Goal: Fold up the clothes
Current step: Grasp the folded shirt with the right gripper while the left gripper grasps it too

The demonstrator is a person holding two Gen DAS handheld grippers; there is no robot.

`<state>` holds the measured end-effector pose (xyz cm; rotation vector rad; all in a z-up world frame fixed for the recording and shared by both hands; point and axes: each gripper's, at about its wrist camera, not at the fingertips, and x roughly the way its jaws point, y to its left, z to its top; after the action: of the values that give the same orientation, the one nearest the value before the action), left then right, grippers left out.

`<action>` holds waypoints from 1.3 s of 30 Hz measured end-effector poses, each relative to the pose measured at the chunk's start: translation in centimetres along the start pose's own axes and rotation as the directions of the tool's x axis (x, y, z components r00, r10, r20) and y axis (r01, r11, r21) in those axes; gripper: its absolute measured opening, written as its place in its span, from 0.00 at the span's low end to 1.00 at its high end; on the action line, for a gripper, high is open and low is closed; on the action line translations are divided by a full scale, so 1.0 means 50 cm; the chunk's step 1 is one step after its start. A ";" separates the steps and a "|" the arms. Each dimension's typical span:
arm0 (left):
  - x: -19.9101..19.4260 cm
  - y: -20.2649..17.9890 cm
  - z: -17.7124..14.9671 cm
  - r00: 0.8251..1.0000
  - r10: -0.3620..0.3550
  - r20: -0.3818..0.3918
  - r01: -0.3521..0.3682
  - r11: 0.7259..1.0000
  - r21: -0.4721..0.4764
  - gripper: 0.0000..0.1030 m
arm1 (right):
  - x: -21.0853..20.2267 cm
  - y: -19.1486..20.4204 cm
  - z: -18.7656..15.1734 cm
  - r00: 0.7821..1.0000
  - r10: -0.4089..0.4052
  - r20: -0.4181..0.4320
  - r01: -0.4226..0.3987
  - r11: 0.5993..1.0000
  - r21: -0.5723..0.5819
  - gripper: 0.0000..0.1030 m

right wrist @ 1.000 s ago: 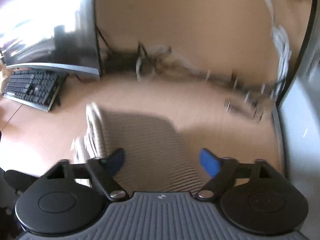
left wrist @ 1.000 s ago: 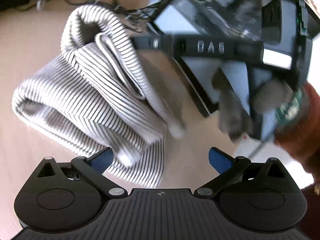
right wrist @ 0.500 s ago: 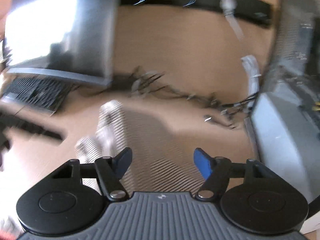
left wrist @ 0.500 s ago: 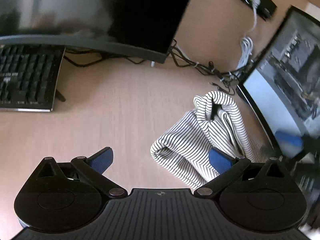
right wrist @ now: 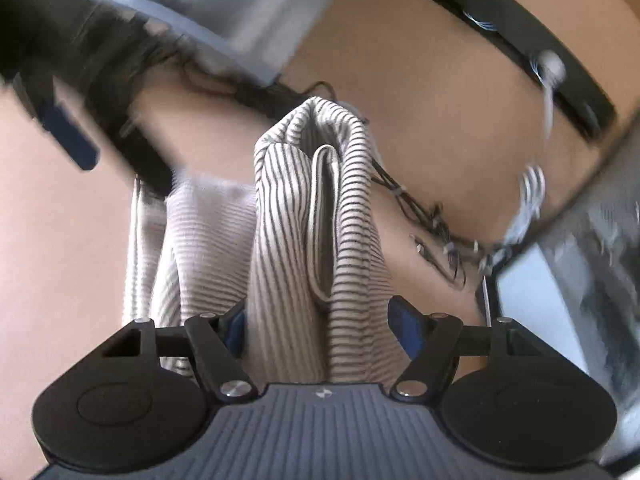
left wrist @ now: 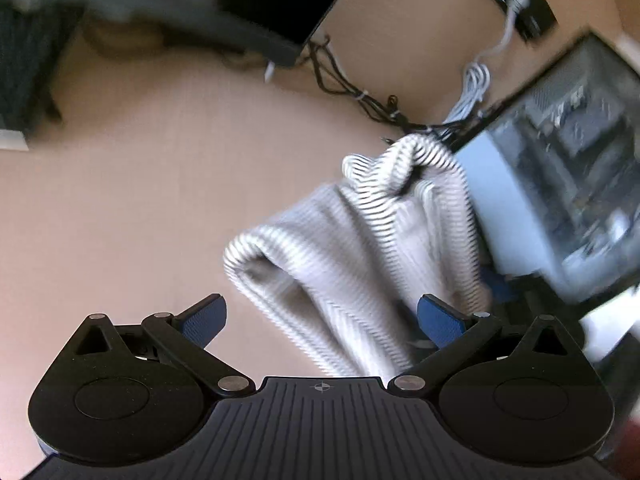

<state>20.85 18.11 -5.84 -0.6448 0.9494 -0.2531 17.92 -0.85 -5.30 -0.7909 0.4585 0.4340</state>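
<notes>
A: Report the state of the fingers, nearest items first.

B: Left gripper [left wrist: 322,318]: the two blue fingers [left wrist: 204,318] stand wide apart and hold nothing. The striped garment [left wrist: 352,256] lies just ahead, its near corner reaching between the fingers toward the right one. Whether the cloth touches that finger cannot be determined; the view is blurred.

A: And the right unit?

B: Right gripper [right wrist: 318,326]: spread wide, with the garment [right wrist: 304,216] bunched in the gap. Cloth hides most of each finger. The fingers are not pressed together on it; a firm grip cannot be confirmed.

A: Position of the garment?

B: One garment, white with dark stripes, folded into a thick bundle on the tan counter [left wrist: 132,208]. In the right wrist view a folded ridge runs away from the camera, and a flatter layer spreads to its left.

A: Clearance around it?

B: Open counter to the left of the bundle. Beyond its far end lies a tangle of dark cables [left wrist: 360,96]. A monitor [left wrist: 568,200] stands close on its right side, and a second monitor [left wrist: 280,4] stands farther back on the left. Count: two monitors, one white coiled cable [left wrist: 476,88], one dark power strip [left wrist: 520,0] at the rear.

A: Legible markings?

B: None readable in either view.
</notes>
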 end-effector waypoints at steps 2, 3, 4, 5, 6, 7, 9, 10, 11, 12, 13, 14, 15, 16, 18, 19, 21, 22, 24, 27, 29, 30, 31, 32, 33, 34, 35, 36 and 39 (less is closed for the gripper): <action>0.013 0.010 0.000 0.997 -0.067 -0.030 0.065 0.995 -0.070 0.82 | 0.021 -0.010 0.003 1.000 0.002 -0.003 -0.002 1.000 0.011 0.39; 0.018 0.012 -0.002 0.994 -0.099 -0.045 0.095 0.992 -0.085 0.72 | 0.027 -0.021 0.006 1.000 0.007 -0.012 -0.007 1.000 0.025 0.34; 0.023 0.013 -0.003 0.990 -0.128 -0.059 0.122 0.988 -0.096 0.62 | 0.032 -0.033 0.008 1.000 0.012 -0.021 -0.011 0.999 0.039 0.31; 0.029 0.014 -0.004 0.986 -0.152 -0.069 0.144 0.984 -0.109 0.59 | 0.037 -0.045 0.011 0.999 0.017 -0.030 -0.016 0.999 0.052 0.29; 0.036 0.018 -0.005 0.984 -0.164 -0.074 0.154 0.980 -0.124 0.58 | 0.035 -0.061 0.015 0.999 0.034 -0.030 -0.032 0.998 0.052 0.27; 0.043 0.022 -0.005 0.982 -0.171 -0.078 0.159 0.977 -0.140 0.54 | 0.032 -0.077 0.019 0.998 0.051 -0.030 -0.050 0.998 0.050 0.26; 0.056 0.030 -0.005 0.979 -0.186 -0.084 0.170 0.970 -0.171 0.46 | 0.000 -0.115 0.038 0.992 0.123 0.015 -0.124 0.989 0.080 0.24; 0.065 0.034 -0.006 0.979 -0.180 -0.092 0.162 0.970 -0.182 0.41 | -0.033 -0.130 0.055 0.985 0.162 0.059 -0.167 0.982 0.085 0.23; 0.075 0.038 -0.006 0.980 -0.168 -0.104 0.146 0.971 -0.189 0.38 | -0.068 -0.128 0.070 0.976 0.200 0.091 -0.206 0.976 0.068 0.23; 0.083 0.042 -0.008 0.979 -0.169 -0.110 0.145 0.969 -0.199 0.38 | -0.104 -0.125 0.084 0.964 0.238 0.122 -0.245 0.968 0.048 0.23; 0.090 0.046 -0.011 0.977 -0.178 -0.113 0.151 0.966 -0.211 0.36 | -0.125 -0.113 0.091 0.949 0.288 0.125 -0.294 0.955 0.029 0.23; 0.093 0.050 -0.012 0.976 -0.189 -0.112 0.160 0.961 -0.224 0.36 | -0.132 -0.099 0.090 0.941 0.317 0.116 -0.320 0.947 0.008 0.23; 0.094 0.054 -0.013 0.974 -0.201 -0.109 0.171 0.957 -0.237 0.36 | -0.131 -0.083 0.085 0.940 0.326 0.106 -0.326 0.945 -0.015 0.23; 0.094 0.057 -0.014 0.972 -0.212 -0.106 0.180 0.952 -0.248 0.36 | -0.124 -0.069 0.077 0.944 0.317 0.088 -0.316 0.948 -0.025 0.23; 0.094 0.066 -0.018 0.969 -0.226 -0.103 0.192 0.945 -0.265 0.36 | -0.101 -0.065 0.066 0.951 0.304 0.051 -0.305 0.952 0.015 0.23; 0.093 0.070 -0.020 0.968 -0.233 -0.098 0.199 0.941 -0.273 0.34 | -0.097 -0.064 0.064 0.953 0.300 0.043 -0.302 0.953 0.031 0.23; 0.093 0.074 -0.025 0.966 -0.246 -0.085 0.213 0.934 -0.285 0.34 | -0.103 -0.055 0.064 0.952 0.302 0.048 -0.303 0.953 0.016 0.23; 0.092 0.074 -0.027 0.965 -0.249 -0.079 0.218 0.934 -0.284 0.34 | -0.107 -0.047 0.063 0.950 0.308 0.046 -0.309 0.951 0.011 0.23; 0.087 0.075 -0.028 0.964 -0.256 -0.070 0.227 0.933 -0.279 0.32 | -0.097 -0.031 0.054 0.947 0.320 0.028 -0.320 0.947 0.003 0.24; 0.070 0.089 -0.025 0.961 -0.269 -0.066 0.240 0.927 -0.289 0.33 | -0.079 0.008 0.037 0.954 0.300 -0.008 -0.301 0.953 -0.041 0.25; 0.049 0.094 -0.019 0.960 -0.274 -0.055 0.248 0.926 -0.284 0.35 | -0.076 0.050 0.026 0.964 0.267 -0.009 -0.265 0.953 -0.149 0.29; 0.032 0.085 -0.010 0.961 -0.273 -0.039 0.254 0.931 -0.263 0.35 | -0.078 0.076 0.018 0.972 0.234 0.007 -0.226 0.946 -0.232 0.29; 0.015 0.077 -0.002 0.962 -0.273 -0.022 0.259 0.935 -0.243 0.39 | -0.080 0.103 0.009 0.979 0.201 0.027 -0.182 0.931 -0.317 0.29; -0.002 0.068 0.007 0.962 -0.273 -0.006 0.265 0.938 -0.222 0.59 | -0.082 0.123 0.001 0.984 0.172 0.045 -0.142 0.915 -0.376 0.29; -0.018 0.060 0.016 0.962 -0.273 0.011 0.269 0.942 -0.201 0.66 | -0.083 0.138 -0.002 0.987 0.151 0.055 -0.116 0.907 -0.406 0.29; -0.035 0.051 0.024 0.962 -0.273 0.027 0.274 0.945 -0.180 0.67 | -0.083 0.145 0.002 0.989 0.142 0.051 -0.110 0.910 -0.400 0.29; -0.052 0.043 0.033 0.961 -0.274 0.043 0.278 0.947 -0.159 0.67 | -0.084 0.146 0.009 0.988 0.147 0.040 -0.121 0.916 -0.383 0.29; -0.068 0.034 0.042 0.960 -0.275 0.060 0.281 0.950 -0.138 0.67 | -0.084 0.146 0.017 0.986 0.163 0.033 -0.139 0.918 -0.371 0.29; -0.118 0.009 0.067 0.954 -0.280 0.109 0.288 0.955 -0.074 0.70 | -0.086 0.153 0.033 0.983 0.183 0.013 -0.165 0.914 -0.372 0.29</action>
<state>20.20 22.58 -0.72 -0.8700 0.7757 -0.4334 10.71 4.35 -6.30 -1.1066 0.4087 0.7183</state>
